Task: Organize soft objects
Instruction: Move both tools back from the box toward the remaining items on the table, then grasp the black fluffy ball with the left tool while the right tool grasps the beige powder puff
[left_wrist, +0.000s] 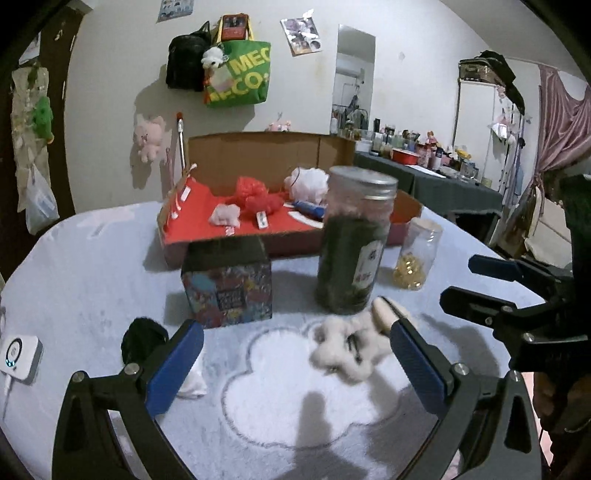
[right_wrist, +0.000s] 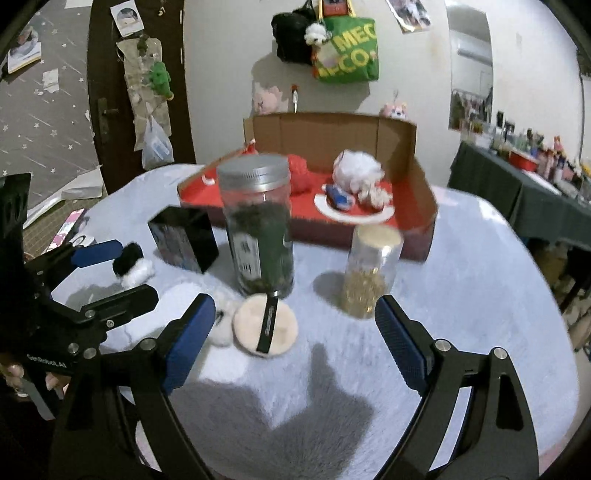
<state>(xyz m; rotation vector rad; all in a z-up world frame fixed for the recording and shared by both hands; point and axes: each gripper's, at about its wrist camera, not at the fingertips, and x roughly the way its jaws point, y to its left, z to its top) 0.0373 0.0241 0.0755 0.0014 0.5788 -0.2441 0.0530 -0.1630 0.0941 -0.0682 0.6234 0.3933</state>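
A fluffy white flower-shaped plush (left_wrist: 345, 350) lies on the pale blue table cover, beside a round beige powder puff (left_wrist: 384, 314) with a black strap (right_wrist: 266, 325). My left gripper (left_wrist: 295, 354) is open and empty, its fingers on either side of the plush and low over the table. My right gripper (right_wrist: 295, 332) is open and empty, facing the puff. A black pom-pom (left_wrist: 142, 339) and a white one (right_wrist: 138, 275) lie at the left. The red-lined cardboard box (left_wrist: 258, 225) holds red, pink and white soft items.
A tall jar of dark leaves (left_wrist: 352, 240) and a small jar of gold bits (left_wrist: 417, 254) stand behind the plush. A colourful square box (left_wrist: 229, 288) stands left of them. A white device (left_wrist: 18, 356) sits at the left table edge.
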